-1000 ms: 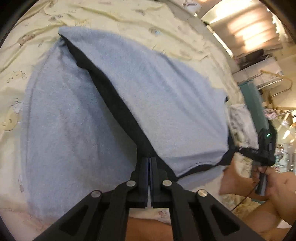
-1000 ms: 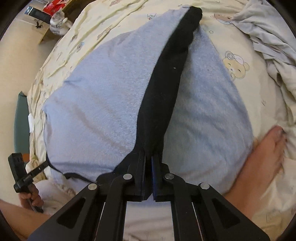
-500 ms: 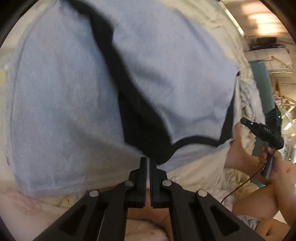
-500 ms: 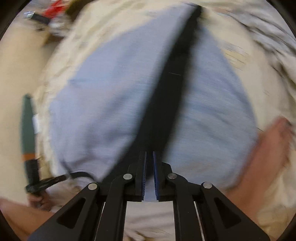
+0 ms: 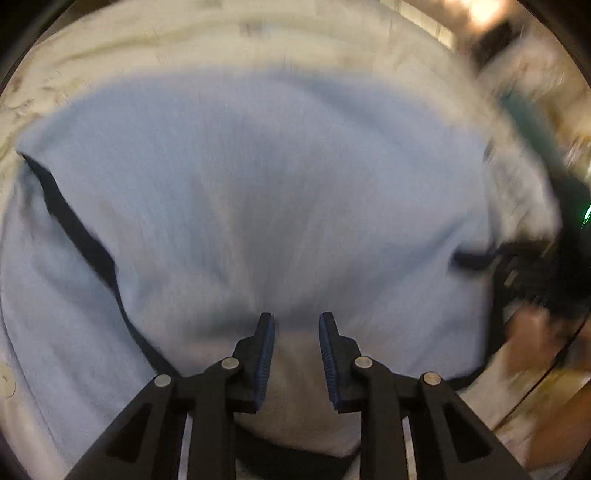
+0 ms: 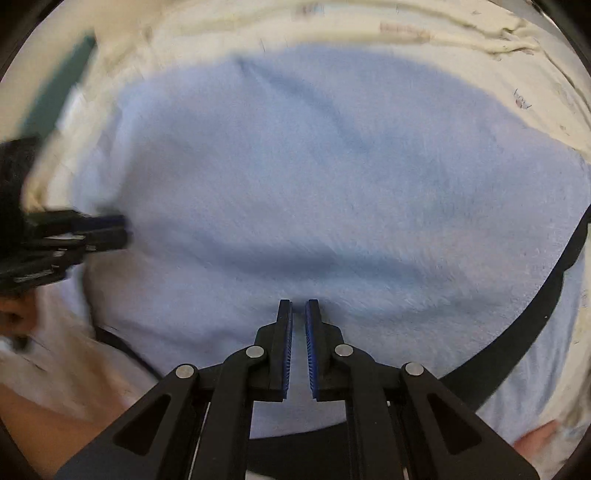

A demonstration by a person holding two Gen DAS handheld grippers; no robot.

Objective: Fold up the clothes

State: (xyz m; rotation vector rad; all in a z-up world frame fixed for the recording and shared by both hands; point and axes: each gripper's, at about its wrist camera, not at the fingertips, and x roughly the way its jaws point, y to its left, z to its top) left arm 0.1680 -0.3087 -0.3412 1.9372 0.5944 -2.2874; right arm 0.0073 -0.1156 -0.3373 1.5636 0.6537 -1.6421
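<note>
A light blue fleece garment (image 5: 280,192) with black trim (image 5: 85,243) lies folded over on the cream sheet. My left gripper (image 5: 295,321) points down at its near edge. Its jaws are opening, and the fabric lies under them with neither pad pressing on it. My right gripper (image 6: 299,306) also points down at the near edge, its jaws closed to a thin slit, and the fleece (image 6: 332,177) puckers into the tips. The black trim (image 6: 532,325) curves off to the right. Each view shows the other gripper blurred at the garment's side: right gripper (image 5: 476,258), left gripper (image 6: 118,229).
The cream printed bed sheet (image 6: 406,33) surrounds the garment. A person's hand (image 5: 532,332) holds the right gripper at the right edge, and bare skin (image 6: 22,317) shows at the lower left. A teal item (image 6: 59,85) lies off the bed's far left.
Both grippers swung the lifted half of the garment over and down, so it now lies folded. The black trim has left both sets of fingers. The left jaws have parted.
</note>
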